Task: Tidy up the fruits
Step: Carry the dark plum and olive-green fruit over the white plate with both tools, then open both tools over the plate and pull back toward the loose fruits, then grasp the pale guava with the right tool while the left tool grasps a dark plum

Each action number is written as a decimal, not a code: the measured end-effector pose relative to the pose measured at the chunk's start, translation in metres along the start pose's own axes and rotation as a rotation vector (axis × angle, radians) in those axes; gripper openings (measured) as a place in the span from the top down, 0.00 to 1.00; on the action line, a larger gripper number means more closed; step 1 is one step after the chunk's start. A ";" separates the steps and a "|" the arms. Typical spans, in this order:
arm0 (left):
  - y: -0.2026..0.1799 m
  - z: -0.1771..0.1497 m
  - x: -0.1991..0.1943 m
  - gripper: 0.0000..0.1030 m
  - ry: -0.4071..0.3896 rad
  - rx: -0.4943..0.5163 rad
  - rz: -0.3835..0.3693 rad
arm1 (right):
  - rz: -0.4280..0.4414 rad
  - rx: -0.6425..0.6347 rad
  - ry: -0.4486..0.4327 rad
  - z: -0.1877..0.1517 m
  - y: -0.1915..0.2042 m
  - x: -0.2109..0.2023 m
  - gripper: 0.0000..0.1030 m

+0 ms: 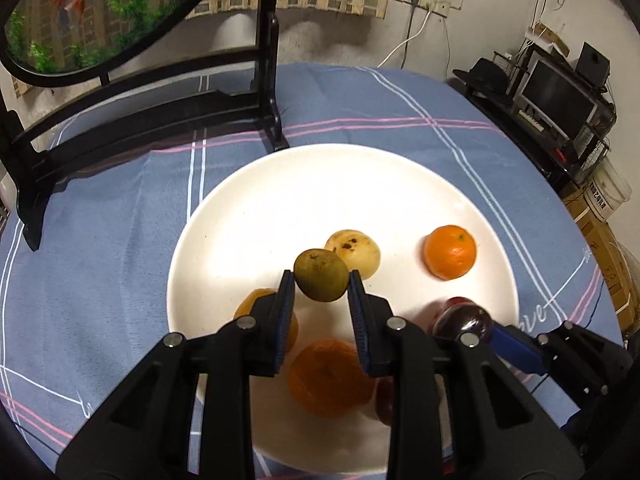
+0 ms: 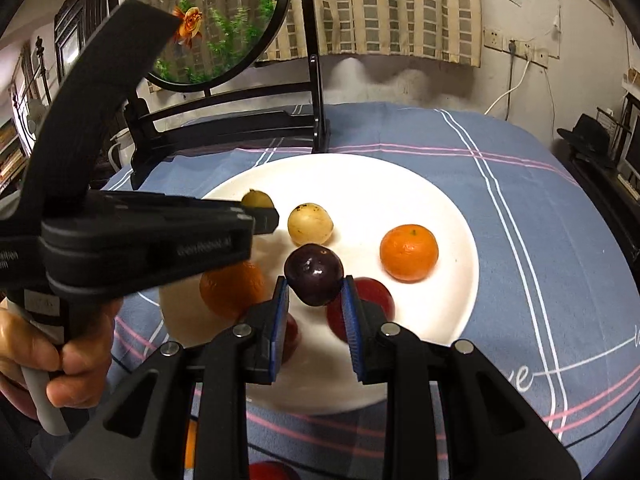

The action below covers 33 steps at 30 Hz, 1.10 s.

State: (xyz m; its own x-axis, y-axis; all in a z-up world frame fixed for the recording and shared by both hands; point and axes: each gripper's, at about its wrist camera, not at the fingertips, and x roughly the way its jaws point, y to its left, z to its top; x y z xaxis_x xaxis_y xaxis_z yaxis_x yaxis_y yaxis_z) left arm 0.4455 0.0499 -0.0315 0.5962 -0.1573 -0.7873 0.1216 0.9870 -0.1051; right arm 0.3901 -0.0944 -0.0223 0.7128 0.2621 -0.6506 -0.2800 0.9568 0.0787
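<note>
A white plate (image 1: 320,184) (image 2: 440,208) lies on the blue checked tablecloth. My left gripper (image 1: 321,278) is shut on a green-brown kiwi (image 1: 321,275) and holds it above the plate; the kiwi (image 2: 258,199) also shows in the right wrist view. My right gripper (image 2: 314,286) is shut on a dark purple plum (image 2: 314,274) (image 1: 464,320) above the plate. On the plate lie a pale yellow fruit (image 1: 354,252) (image 2: 310,224), a tangerine (image 1: 450,252) (image 2: 409,253), an orange (image 1: 330,378) (image 2: 232,288), and red fruits (image 2: 372,300).
A black wooden stand (image 1: 160,116) with a round goldfish picture (image 2: 216,20) stands at the table's far side. Another orange fruit (image 1: 250,300) lies under my left fingers. A red fruit (image 2: 272,472) sits off the plate near the front edge. Shelves and boxes (image 1: 592,216) stand right of the table.
</note>
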 end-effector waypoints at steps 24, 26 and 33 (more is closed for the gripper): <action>0.004 -0.122 -0.120 0.04 -0.050 0.052 0.073 | -0.122 -0.087 0.113 -0.105 0.048 -0.097 0.51; 0.005 -0.135 -0.126 0.04 -0.067 0.060 0.086 | -0.127 -0.095 0.126 -0.118 0.059 -0.103 0.51; 0.008 -0.163 -0.133 0.04 -0.078 0.045 0.070 | -0.200 -0.114 0.161 -0.136 0.076 -0.103 0.51</action>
State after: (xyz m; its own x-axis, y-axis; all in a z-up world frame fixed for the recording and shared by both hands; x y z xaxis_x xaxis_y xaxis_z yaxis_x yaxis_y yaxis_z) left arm 0.2376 0.0846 -0.0269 0.6643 -0.0923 -0.7417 0.1124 0.9934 -0.0229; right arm 0.2078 -0.0656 -0.0525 0.6521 0.0368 -0.7573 -0.2211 0.9646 -0.1435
